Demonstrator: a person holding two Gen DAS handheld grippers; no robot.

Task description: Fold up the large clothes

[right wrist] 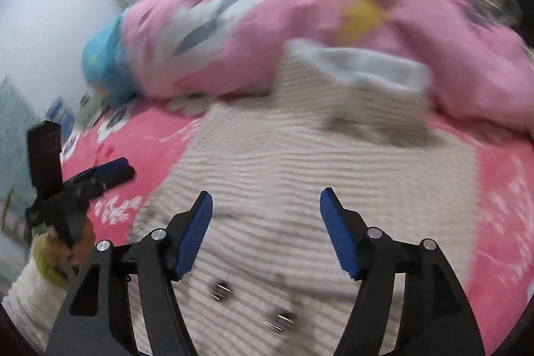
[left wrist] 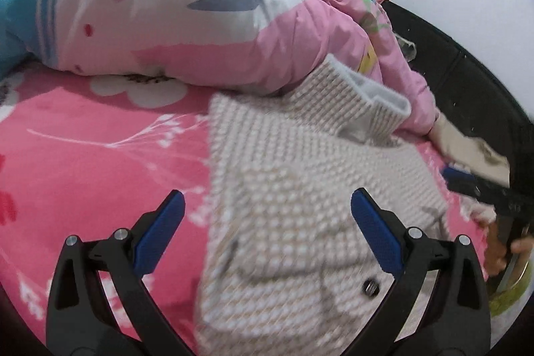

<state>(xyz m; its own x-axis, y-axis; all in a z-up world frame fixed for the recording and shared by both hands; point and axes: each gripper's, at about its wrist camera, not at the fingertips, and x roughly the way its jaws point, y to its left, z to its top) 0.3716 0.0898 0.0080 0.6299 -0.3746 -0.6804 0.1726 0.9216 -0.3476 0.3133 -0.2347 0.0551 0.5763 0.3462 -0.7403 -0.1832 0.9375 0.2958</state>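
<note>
A bed sheet, bright pink with white blossom print, covers the whole work surface. At its far side lies a bulky pink quilt with white, grey and yellow patches and a blue end, bunched in a heap. The task garment, a cream knitted cardigan with a bobbled texture, lies spread on the sheet in front of the quilt, its collar with a pale lining turned up against the quilt's edge. Two metal buttons show on its near part in the right wrist view, blurred. The left gripper hangs above the cardigan with jaws spread wide and nothing between the blue pads. The right gripper is likewise released over the knit, nothing grasped. No brand, label or legible writing is visible on any item; blur in the right view limits finer reading.
</note>
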